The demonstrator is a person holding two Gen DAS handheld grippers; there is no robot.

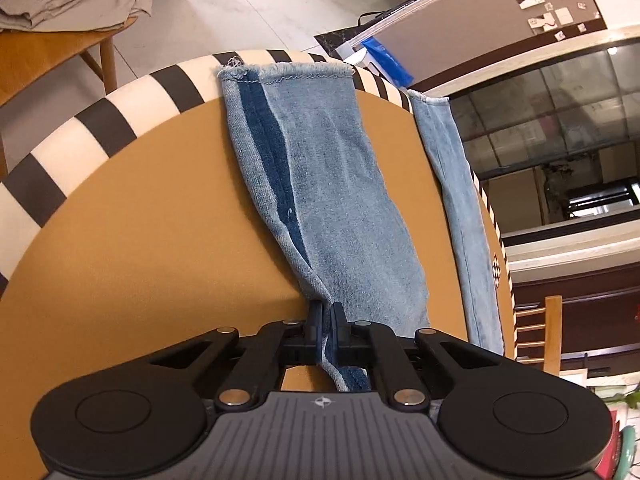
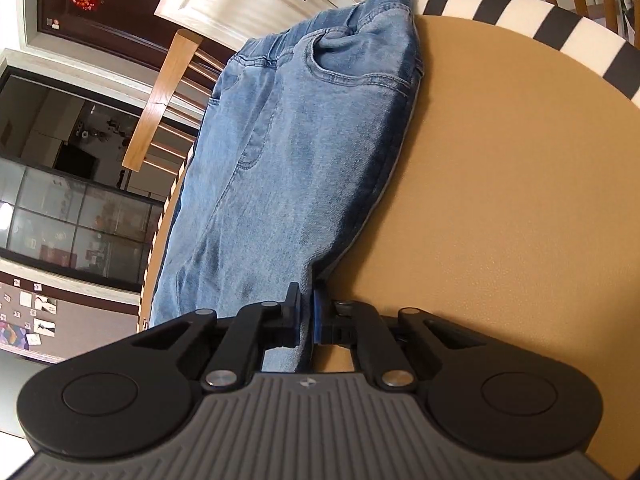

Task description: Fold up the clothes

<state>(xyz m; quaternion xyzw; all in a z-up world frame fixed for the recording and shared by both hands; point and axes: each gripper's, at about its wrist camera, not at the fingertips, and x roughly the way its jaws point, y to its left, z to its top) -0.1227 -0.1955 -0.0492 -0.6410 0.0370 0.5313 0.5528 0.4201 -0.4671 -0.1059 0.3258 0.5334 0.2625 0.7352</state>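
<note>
The left gripper (image 1: 327, 316) pinches a fold of the jeans (image 1: 328, 184); their frayed hems reach the table (image 1: 140, 220)'s striped far edge

Jeans (image 2: 288, 152) waistband beyond table edge (image 2: 520, 8)

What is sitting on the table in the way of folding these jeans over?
Nothing visible. Both the left gripper and right gripper already pinch the jeans, and the tan tabletop beside them looks bare.

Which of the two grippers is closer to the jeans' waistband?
Right. The right gripper pinches the jeans with the waistband ahead; the left gripper pinches a leg facing the frayed hems.
</note>
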